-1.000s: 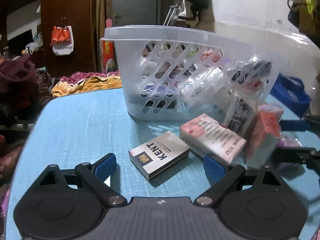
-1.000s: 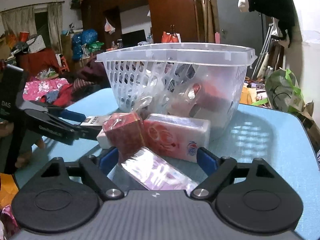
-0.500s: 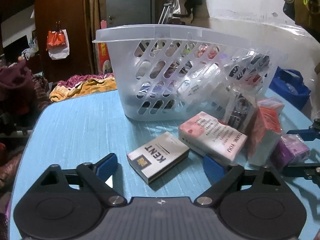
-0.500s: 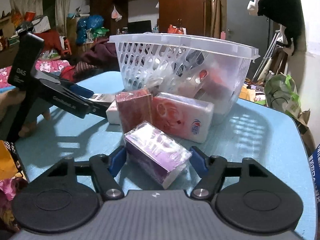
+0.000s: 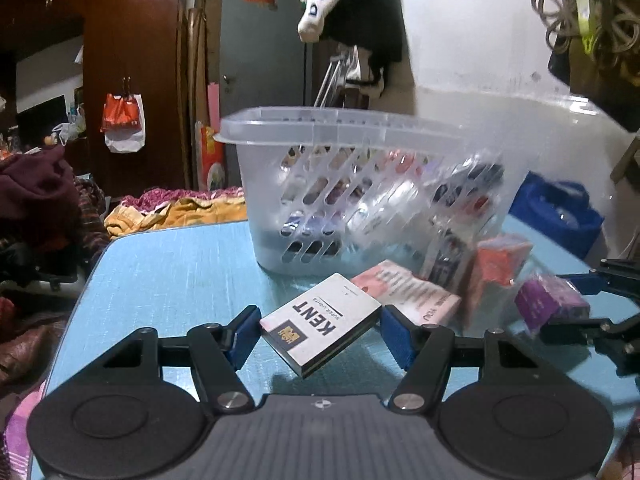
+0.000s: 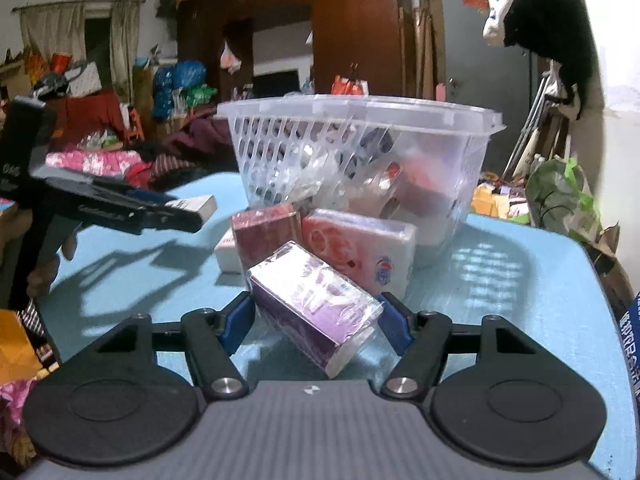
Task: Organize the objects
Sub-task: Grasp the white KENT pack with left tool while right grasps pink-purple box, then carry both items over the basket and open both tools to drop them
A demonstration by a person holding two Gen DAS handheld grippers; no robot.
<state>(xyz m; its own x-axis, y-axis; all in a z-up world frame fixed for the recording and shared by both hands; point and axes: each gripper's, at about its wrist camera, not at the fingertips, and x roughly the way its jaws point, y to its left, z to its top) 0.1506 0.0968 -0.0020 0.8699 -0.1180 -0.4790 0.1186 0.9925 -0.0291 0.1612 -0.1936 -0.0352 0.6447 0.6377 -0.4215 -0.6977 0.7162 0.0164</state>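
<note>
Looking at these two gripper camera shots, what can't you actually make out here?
- What lies inside the basket: in both views the slotted, cloudy wall and motion blur leave only patches of colour.
- Small print on the pink pack: left wrist view, blurred.
- Label on the purple pack: right wrist view, glare on its wrap.
- Whether the KENT box is lifted off the table: left wrist view, its underside is hidden.

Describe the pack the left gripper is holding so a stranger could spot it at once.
Start at the clear plastic basket on the blue table. In front of it, the left gripper holds a flat white box between its blue pads. Unlike the pink, red and purple wrapped packs beside it, it reads KENT in black letters.
</note>
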